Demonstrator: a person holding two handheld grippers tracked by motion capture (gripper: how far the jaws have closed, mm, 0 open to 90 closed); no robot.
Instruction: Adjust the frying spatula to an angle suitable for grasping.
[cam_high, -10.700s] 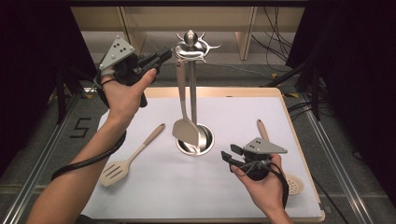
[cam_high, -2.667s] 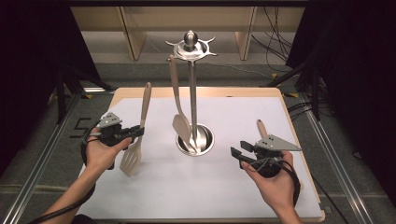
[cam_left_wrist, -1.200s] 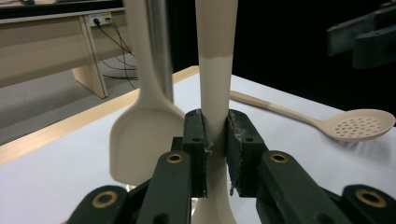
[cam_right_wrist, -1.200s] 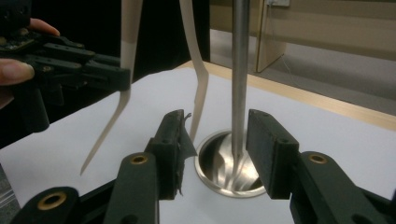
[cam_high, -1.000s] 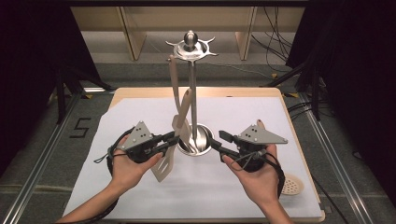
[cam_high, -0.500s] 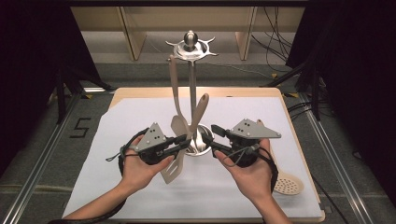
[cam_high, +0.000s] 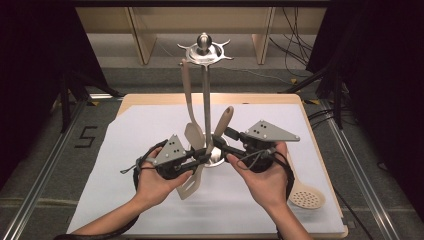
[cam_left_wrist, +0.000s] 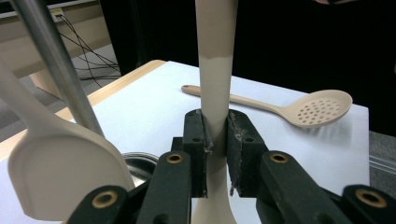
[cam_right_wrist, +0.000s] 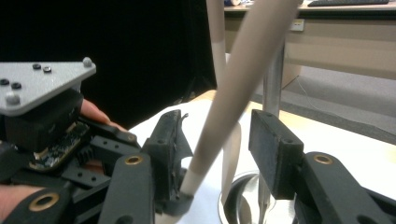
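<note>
A beige slotted turner (cam_high: 191, 182) stands tilted in front of the steel utensil stand (cam_high: 204, 50), its handle (cam_high: 223, 120) leaning up to the right. My left gripper (cam_high: 200, 159) is shut on the handle low down; in the left gripper view both pads (cam_left_wrist: 201, 140) press the beige shaft (cam_left_wrist: 214, 56). My right gripper (cam_high: 220, 145) meets it from the right. Its jaws have just been opening and stand open around the handle (cam_right_wrist: 243, 84), which leans by the left pad (cam_right_wrist: 170, 140). A solid beige spatula (cam_high: 192, 132) hangs from the stand.
A beige slotted spoon (cam_high: 306, 197) lies on the white sheet (cam_high: 125, 145) at the front right, also seen as the slotted spoon (cam_left_wrist: 322, 108) beyond my left jaws. The stand's pole (cam_left_wrist: 56, 70) and round base (cam_high: 216, 159) sit right behind both grippers. Dark floor surrounds the table.
The left gripper took the turner off the table and brought it to the stand's base. Over the last second both hands drew together there, and the right jaws came around the handle.
</note>
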